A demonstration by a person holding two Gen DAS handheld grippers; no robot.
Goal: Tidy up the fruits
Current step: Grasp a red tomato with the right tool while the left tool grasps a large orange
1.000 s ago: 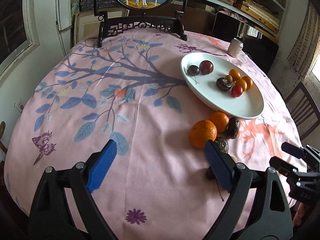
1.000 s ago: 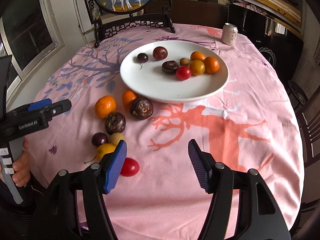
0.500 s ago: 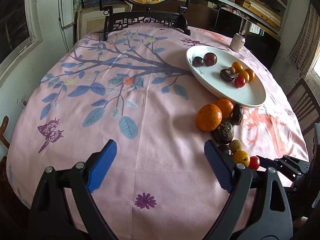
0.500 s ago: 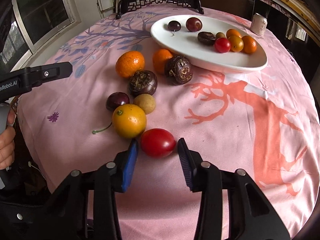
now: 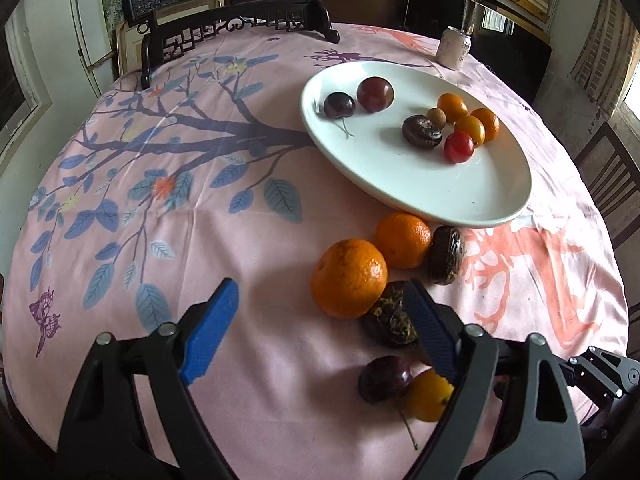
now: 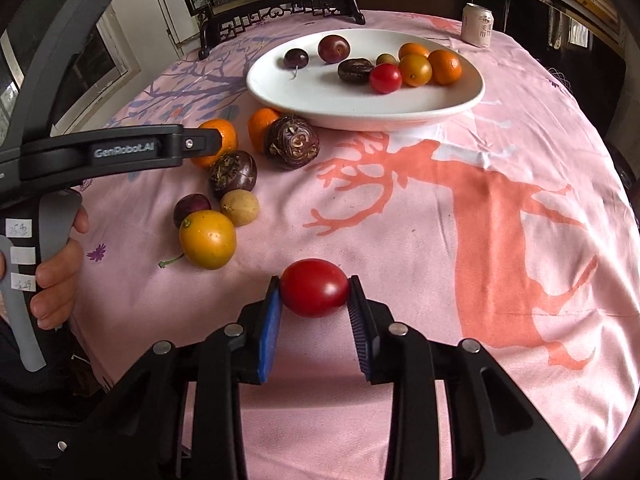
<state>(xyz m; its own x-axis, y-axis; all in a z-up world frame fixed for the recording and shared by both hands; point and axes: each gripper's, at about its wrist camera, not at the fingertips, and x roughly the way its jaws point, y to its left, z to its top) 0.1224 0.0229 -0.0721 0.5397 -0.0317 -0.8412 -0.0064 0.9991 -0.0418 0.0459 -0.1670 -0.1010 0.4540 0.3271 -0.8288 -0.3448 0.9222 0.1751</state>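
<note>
In the left wrist view, the left gripper [image 5: 316, 332] hangs over the pink tablecloth [image 5: 240, 240] with its jaws spread wide and nothing between them, apparently waiting beside the loose fruit while the other arm works. Its right finger hides part of that cluster, where 2 oranges [image 5: 350, 278], 2 passion fruits [image 5: 445, 255], 1 dark cherry [image 5: 385, 378] and 1 yellow tomato [image 5: 428, 394] can be counted. The white plate [image 5: 400, 184] beyond holds 8 pieces, the small ones gathered at its far side, which suggests it is the collecting spot. In the right wrist view, the right gripper [image 6: 314, 292] is clenched on a red cherry tomato [image 6: 314, 288], pads pressed to its 2 sides, near the table's front edge and well apart from the plate. Here 7 fruits lie loose on the cloth, including 1 longan [image 6: 239, 207]. On the plate sit 1 cherry, 1 plum, 1 passion fruit, 1 longan, 1 red tomato and 3 orange-yellow fruits. 1 drink can [image 6: 478, 25] stands behind.
</note>
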